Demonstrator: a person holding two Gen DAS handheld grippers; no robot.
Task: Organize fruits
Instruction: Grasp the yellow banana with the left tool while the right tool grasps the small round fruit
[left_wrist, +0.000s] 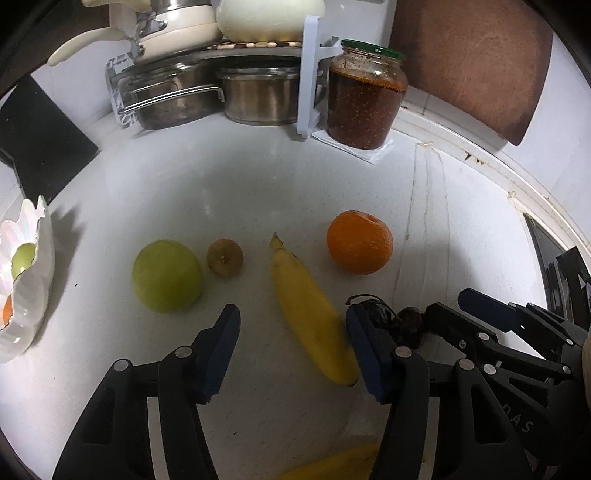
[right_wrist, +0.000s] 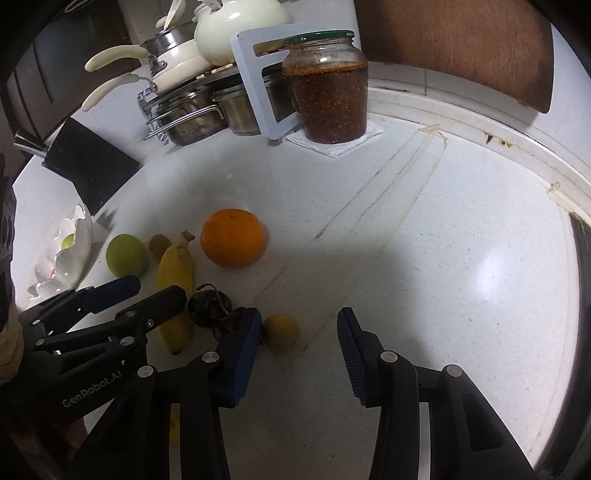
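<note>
While both grippers' jaws gape wide and empty, the banana (left_wrist: 314, 317) lies mid-desk beside the orange (left_wrist: 359, 242).

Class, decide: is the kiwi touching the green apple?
Apart. The left wrist view shows a strip of white counter between the kiwi and the green apple.

A home kitchen is indicated — steel pots (left_wrist: 173, 98) are stacked under a white rack (left_wrist: 308, 79), cream-handled pans (right_wrist: 162, 70) and a kettle (right_wrist: 236, 27) are stored above, and a green-lidded jar of preserve (left_wrist: 364, 96) is kept on the speckled white counter (right_wrist: 461, 229).
</note>
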